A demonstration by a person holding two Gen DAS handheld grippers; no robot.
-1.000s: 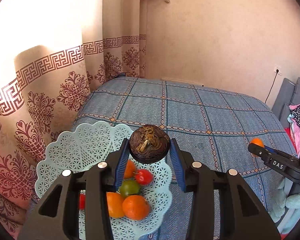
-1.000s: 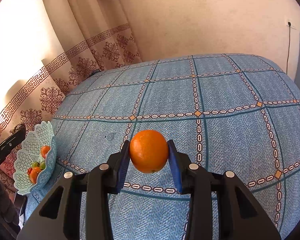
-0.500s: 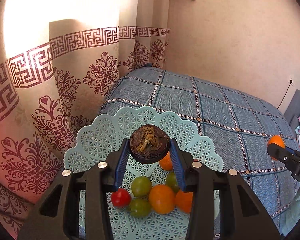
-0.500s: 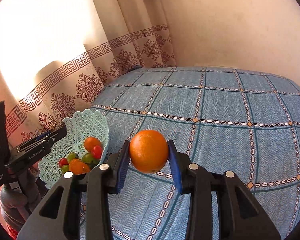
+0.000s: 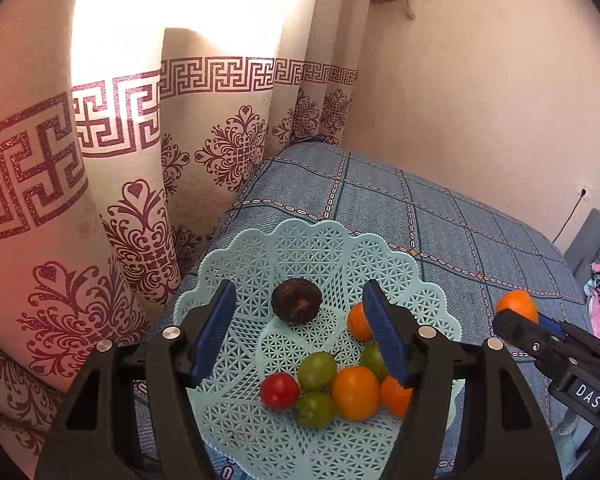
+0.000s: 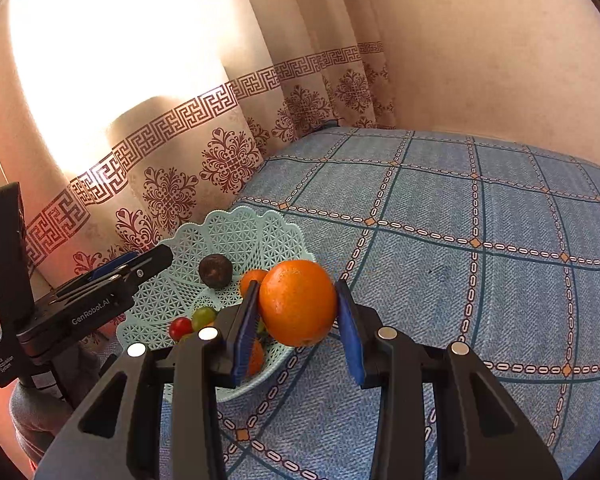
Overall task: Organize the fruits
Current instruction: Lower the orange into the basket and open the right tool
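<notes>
Blue checked bed [image 6: 480, 216] beside patterned curtain [image 5: 148, 152]. Pale teal lattice basket [image 5: 320, 248] at bed edge: dark brown fruit [image 5: 296, 301] on inner wall, plus red tomato [image 5: 279, 390], green tomatoes [image 5: 317, 369], small oranges [image 5: 355, 392] clustered low. Left gripper [image 5: 300, 332] above basket, jaws wide, empty. Right gripper [image 6: 298, 330] jaws clamped on big orange [image 6: 298, 303], just beside basket rim.

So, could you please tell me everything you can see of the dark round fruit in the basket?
The dark fruit is round, dark brown and rough-skinned, with a paler dry scar facing the left wrist camera. It lies loose on the lattice floor of the pale blue basket, towards the back, apart from the other fruit. The left gripper is open around it, and neither finger touches it.
</notes>
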